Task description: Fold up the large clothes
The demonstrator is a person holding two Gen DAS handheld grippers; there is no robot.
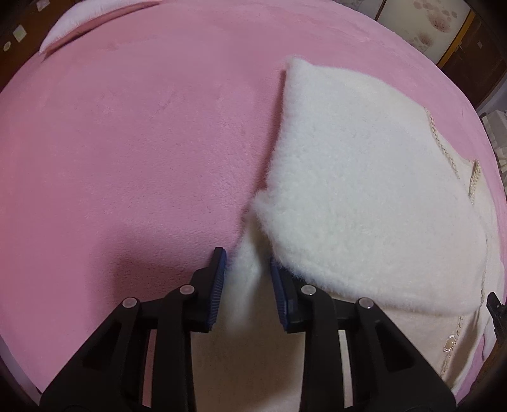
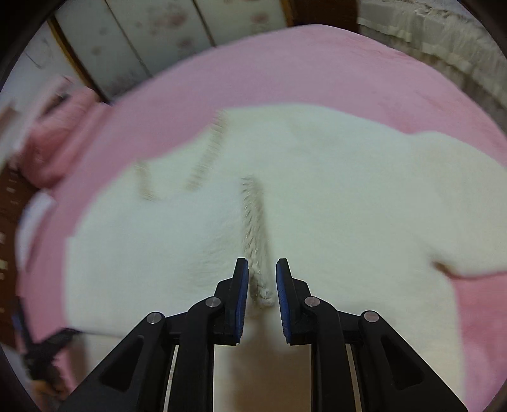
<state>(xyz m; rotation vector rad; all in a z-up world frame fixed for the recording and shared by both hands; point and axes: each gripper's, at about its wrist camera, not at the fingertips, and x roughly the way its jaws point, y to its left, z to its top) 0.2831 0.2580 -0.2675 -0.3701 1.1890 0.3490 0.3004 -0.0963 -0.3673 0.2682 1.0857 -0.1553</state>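
Your left gripper (image 1: 245, 269) pinches the white fluffy cardigan (image 1: 364, 190) at its edge on the pink blanket (image 1: 126, 142), while your right gripper (image 2: 262, 272) clamps its braided trim (image 2: 255, 228).

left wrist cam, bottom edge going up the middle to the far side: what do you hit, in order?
Left tongs on a white fuzzy edge → fluffy white garment → pink blanket → pale pillow at the far left corner.

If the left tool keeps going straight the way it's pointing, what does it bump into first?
The fluffy white sweater. The left tool already has a fuzzy edge of it between its pads, so it would press that edge down onto the pink blanket underneath. How close the blanket is, the picture can't quite show.
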